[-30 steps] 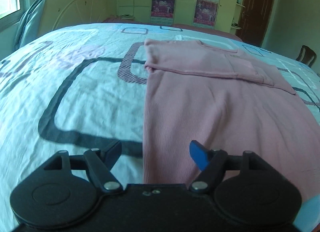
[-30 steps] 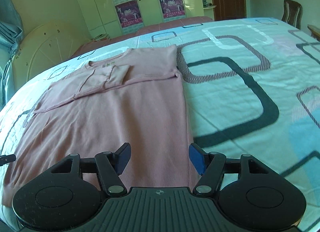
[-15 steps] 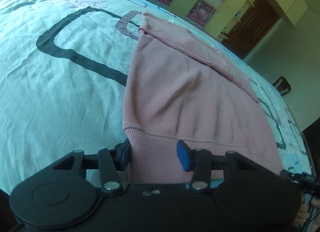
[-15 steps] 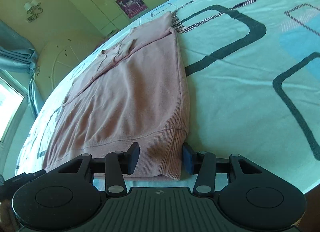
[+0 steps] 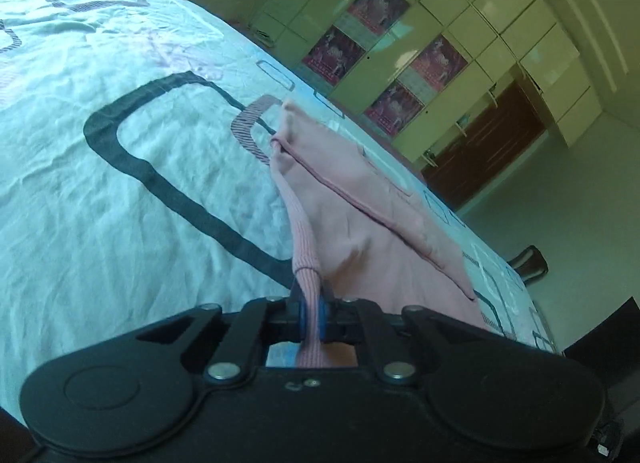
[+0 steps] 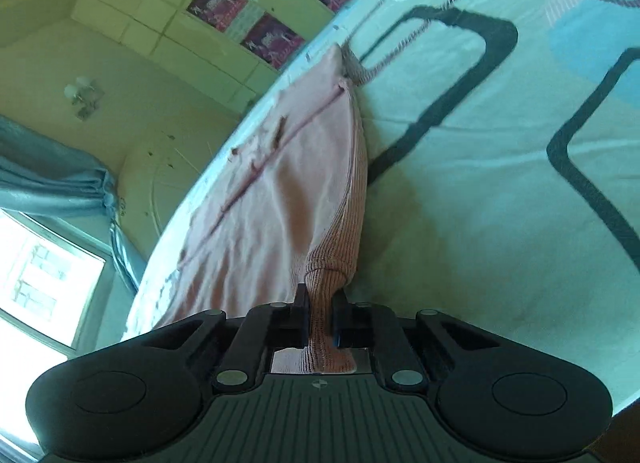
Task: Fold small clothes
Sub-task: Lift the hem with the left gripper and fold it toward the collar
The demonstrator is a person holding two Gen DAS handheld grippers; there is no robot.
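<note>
Your left gripper [image 5: 311,317] and right gripper [image 6: 320,321] had been open a moment before; now their fingers were clenched on the ribbed hem of the pink shirt [image 5: 352,223]. You lifted its near end off the bed [image 5: 120,183], ready to fold it toward the far end.

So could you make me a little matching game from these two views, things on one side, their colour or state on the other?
Things:
1. sweater
2. bed sheet
3. left gripper
4. door

Colour or state:
A. dark brown
B. pale blue with dark outlined rectangles
C. pink, ribbed hem lifted
D. shut on the hem

Pairs: 1-C, 2-B, 3-D, 4-A
</note>
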